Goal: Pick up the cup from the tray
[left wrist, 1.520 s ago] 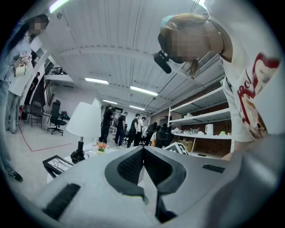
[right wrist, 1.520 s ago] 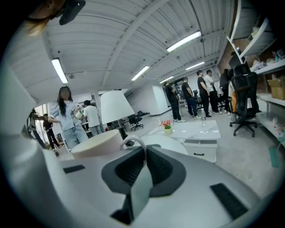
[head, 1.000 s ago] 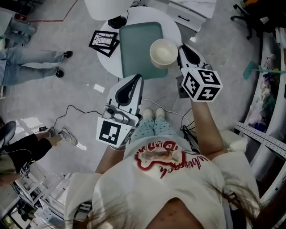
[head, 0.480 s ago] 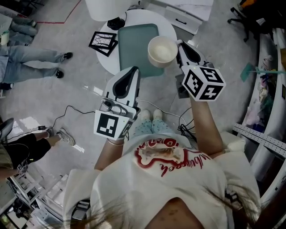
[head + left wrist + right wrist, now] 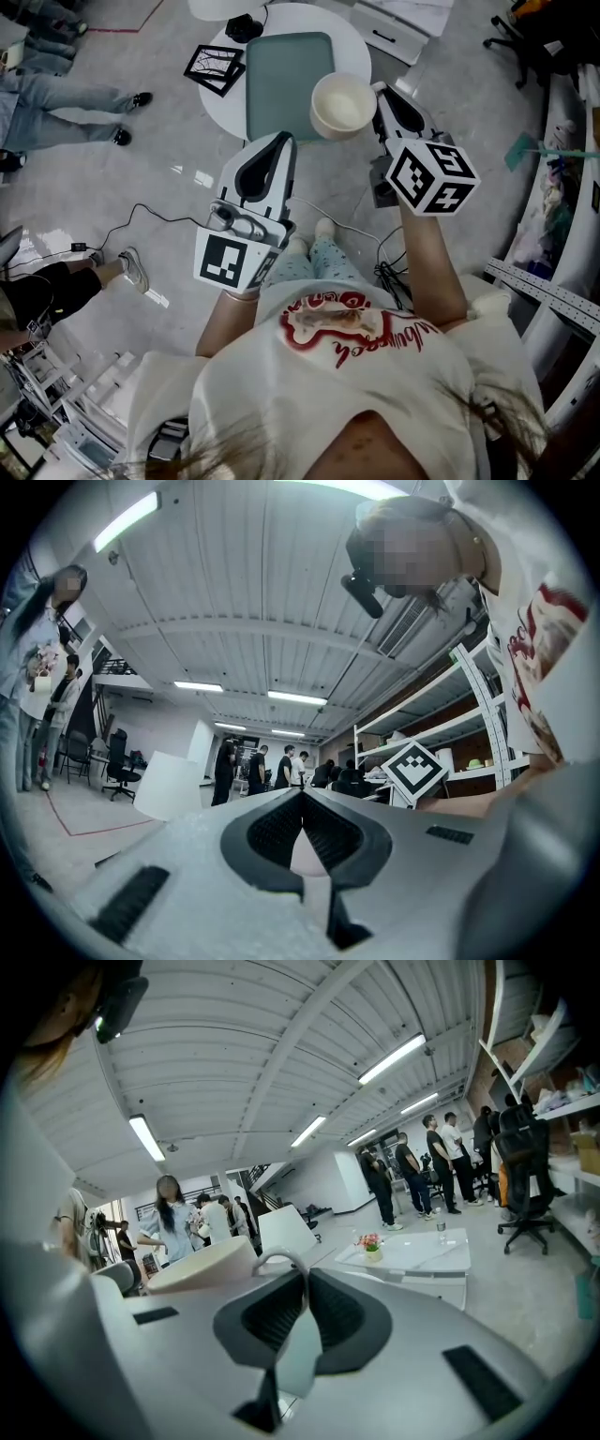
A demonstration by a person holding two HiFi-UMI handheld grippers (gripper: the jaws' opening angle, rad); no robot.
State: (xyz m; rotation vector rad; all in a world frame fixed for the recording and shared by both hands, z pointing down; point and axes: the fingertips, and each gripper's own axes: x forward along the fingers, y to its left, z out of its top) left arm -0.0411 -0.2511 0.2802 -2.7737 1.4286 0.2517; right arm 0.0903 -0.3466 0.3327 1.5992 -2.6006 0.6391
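Holding the cream cup by its handle in the right gripper, fingers clenched on the thin white loop, with the body of the cup jutting out to their left and its mouth turned upward. Cup up in the air and off the teal tray, over the tray's near right corner as seen from the head view. Left gripper just off the tray's near edge, apart from the cup, its 2 fingers pressed together on nothing. Tray lying flat on a round white worktop and covering most of it. Left of the tray, a black square frame hanging partly over the worktop's rim. Beyond the tray's far left corner, a small black object, too dark to name. Farther left of the tray, down on the grey floor, the legs of a person in jeans and a thin cable trailing across. Through both gripper views, a wide room with strip lights overhead and several people standing well behind.
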